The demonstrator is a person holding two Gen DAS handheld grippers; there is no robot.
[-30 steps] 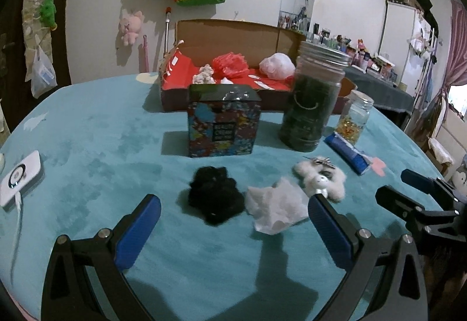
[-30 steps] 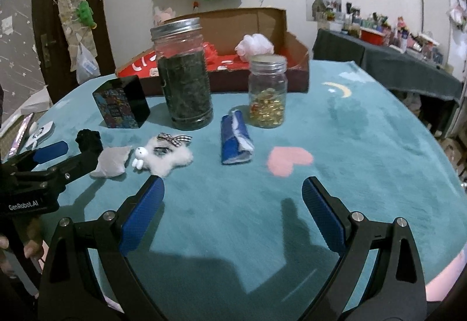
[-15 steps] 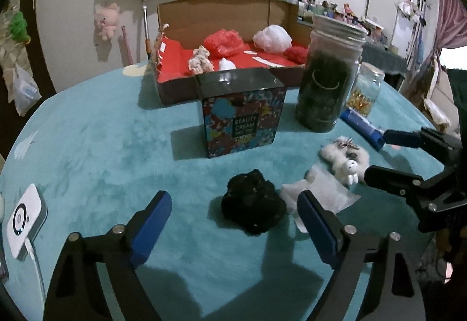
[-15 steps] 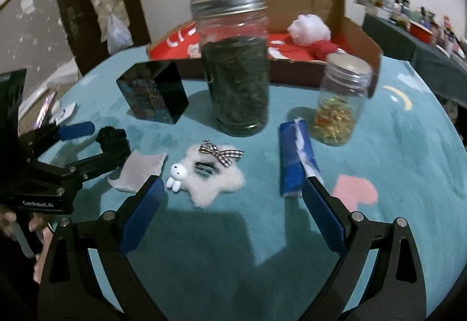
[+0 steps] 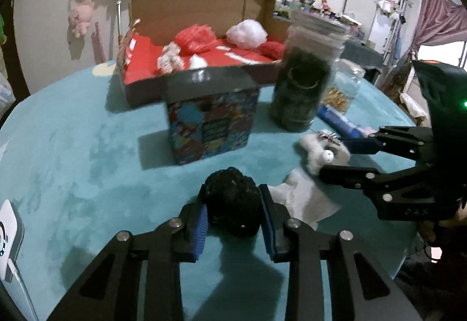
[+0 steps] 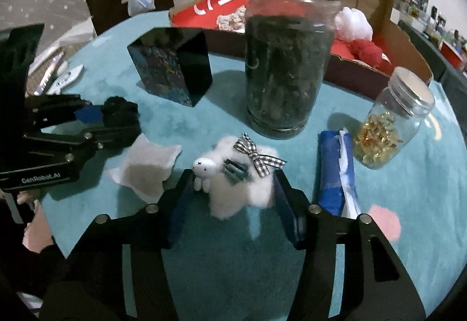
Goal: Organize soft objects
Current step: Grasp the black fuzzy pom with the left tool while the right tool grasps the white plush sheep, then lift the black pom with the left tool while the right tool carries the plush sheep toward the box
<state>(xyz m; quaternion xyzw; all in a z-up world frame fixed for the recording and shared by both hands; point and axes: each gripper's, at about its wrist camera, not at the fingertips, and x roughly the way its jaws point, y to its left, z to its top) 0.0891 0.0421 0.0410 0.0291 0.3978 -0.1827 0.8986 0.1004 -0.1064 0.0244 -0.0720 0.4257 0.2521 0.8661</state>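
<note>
Black pom-pom [image 5: 232, 201] newly between left tool [image 5: 233, 216] pads.

The right claw [image 6: 232, 192] brackets the white fluffy clip [image 6: 243, 183], with the large jar [image 6: 287, 58] beyond.

Open teal tablecloth [image 5: 73, 146] left of printed box [image 5: 211, 125]; box, tall dark-filled jar [image 6: 284, 58] and small jar [image 6: 391, 128] block straight path to cardboard box [image 5: 146, 87]; blue tissue pack [image 6: 335, 169] crowds right side
</note>
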